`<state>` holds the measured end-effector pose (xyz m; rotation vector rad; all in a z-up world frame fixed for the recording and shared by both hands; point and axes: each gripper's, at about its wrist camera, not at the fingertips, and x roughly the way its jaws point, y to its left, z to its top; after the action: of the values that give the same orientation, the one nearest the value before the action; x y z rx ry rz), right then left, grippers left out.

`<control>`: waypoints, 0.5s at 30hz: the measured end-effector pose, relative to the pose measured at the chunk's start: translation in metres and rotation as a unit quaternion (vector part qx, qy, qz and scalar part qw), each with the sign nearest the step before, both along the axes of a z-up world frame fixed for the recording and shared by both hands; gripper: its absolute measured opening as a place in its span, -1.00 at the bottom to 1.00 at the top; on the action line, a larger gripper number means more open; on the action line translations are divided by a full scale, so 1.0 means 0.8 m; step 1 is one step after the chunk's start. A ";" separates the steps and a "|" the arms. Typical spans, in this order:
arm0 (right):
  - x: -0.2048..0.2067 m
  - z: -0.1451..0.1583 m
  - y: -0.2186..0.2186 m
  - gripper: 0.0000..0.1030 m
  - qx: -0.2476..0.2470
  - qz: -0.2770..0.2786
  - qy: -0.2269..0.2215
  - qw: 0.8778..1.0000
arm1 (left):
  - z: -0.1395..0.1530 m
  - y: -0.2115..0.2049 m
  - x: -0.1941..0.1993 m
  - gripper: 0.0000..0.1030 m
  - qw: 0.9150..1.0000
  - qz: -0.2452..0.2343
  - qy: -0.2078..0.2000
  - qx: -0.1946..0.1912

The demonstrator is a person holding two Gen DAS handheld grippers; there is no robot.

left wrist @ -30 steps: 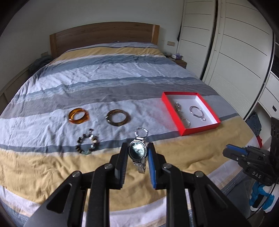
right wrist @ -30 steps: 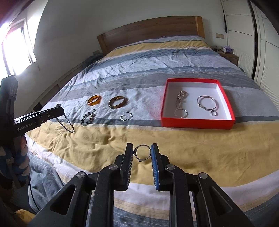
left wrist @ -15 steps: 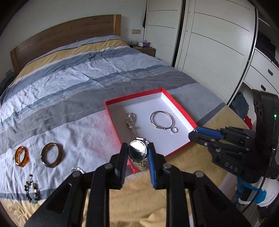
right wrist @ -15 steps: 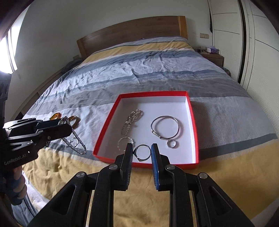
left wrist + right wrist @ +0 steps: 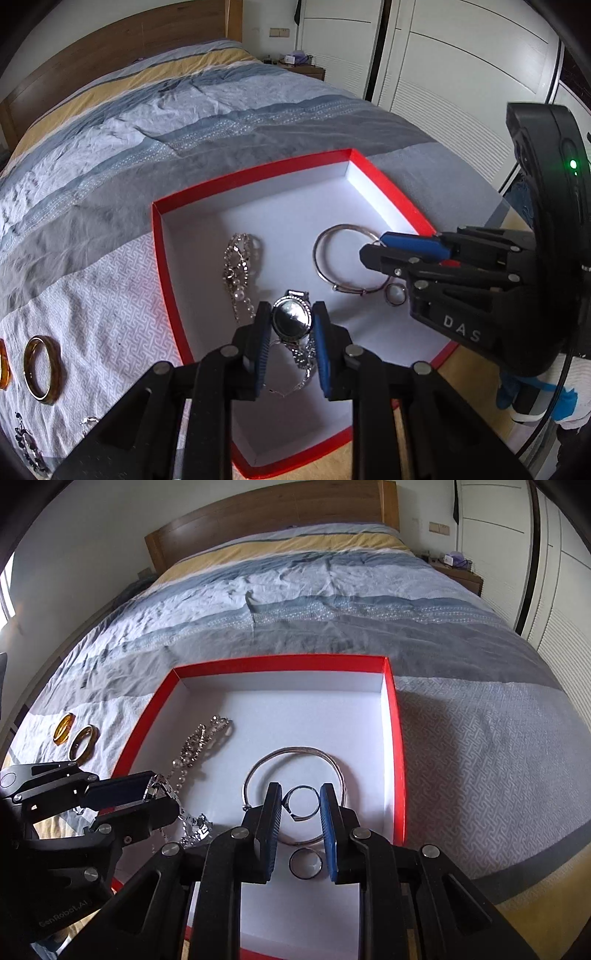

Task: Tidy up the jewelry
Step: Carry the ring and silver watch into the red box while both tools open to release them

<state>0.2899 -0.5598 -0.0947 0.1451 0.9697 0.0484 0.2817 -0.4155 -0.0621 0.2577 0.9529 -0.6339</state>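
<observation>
My left gripper (image 5: 291, 309) is shut on a silver watch (image 5: 290, 322), whose metal band hangs down onto the white floor of a red box (image 5: 251, 178). My right gripper (image 5: 301, 790) is shut on a small ring (image 5: 295, 816) just above the same red box (image 5: 280, 662). Inside lie a pearl chain bracelet (image 5: 239, 266), a silver bangle (image 5: 295, 751) and another small ring (image 5: 292, 864). Each gripper shows in the other's view: the right gripper (image 5: 369, 255) over the bangle, the left gripper (image 5: 155, 792) at the box's left side.
On the striped bedcover left of the box lie a brown bangle (image 5: 40, 369), an amber bangle (image 5: 64, 727), a dark bead bracelet (image 5: 26, 443) and a small silver piece (image 5: 88, 421). White wardrobe doors stand at the right, and a wooden headboard at the far end.
Both grippers have travelled from the bed's near edge to the red box and come down over it, still holding the watch and the ring.
</observation>
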 end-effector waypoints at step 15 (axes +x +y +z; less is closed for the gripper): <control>-0.002 -0.015 0.016 -0.44 -0.062 0.030 0.019 0.997 | -0.021 0.009 0.008 -0.58 1.000 0.012 0.017 0.006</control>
<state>0.2883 -0.5472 -0.1067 0.0028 1.0117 0.0402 0.2879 -0.4079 -0.0788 0.2471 0.9919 -0.6125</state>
